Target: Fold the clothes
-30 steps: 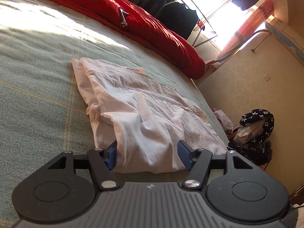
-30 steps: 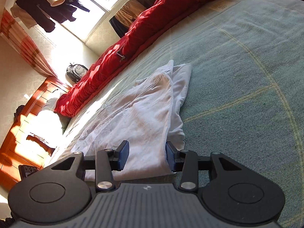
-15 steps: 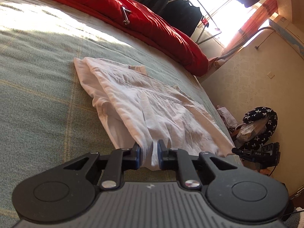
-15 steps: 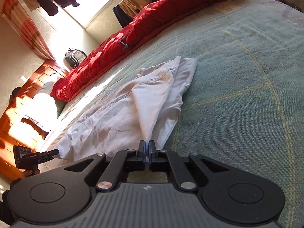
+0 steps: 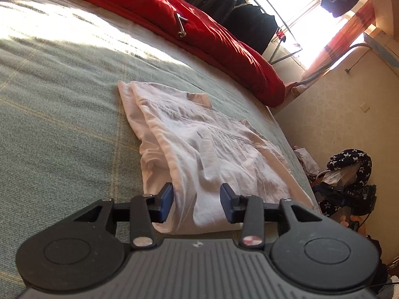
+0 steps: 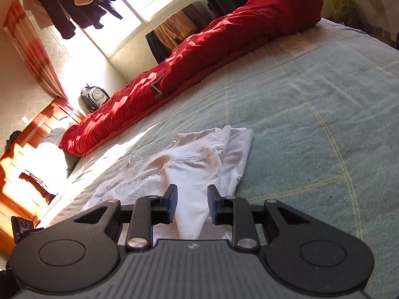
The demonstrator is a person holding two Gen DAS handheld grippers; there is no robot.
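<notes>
Both jaws, pinched on cloth half a second earlier, are opening: the left hand-held gripper [image 5: 197, 203] and right hand-held gripper [image 6: 192, 204] straddle, ungripped, the near hem of white trousers [image 5: 199, 149] lying folded lengthwise on the bed [image 5: 62, 137]; crosswise folds apparently remain.

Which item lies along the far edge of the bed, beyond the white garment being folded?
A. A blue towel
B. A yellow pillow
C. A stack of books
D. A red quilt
D: the red quilt stretches along the far side of the green bedspread, behind the white garment.
</notes>
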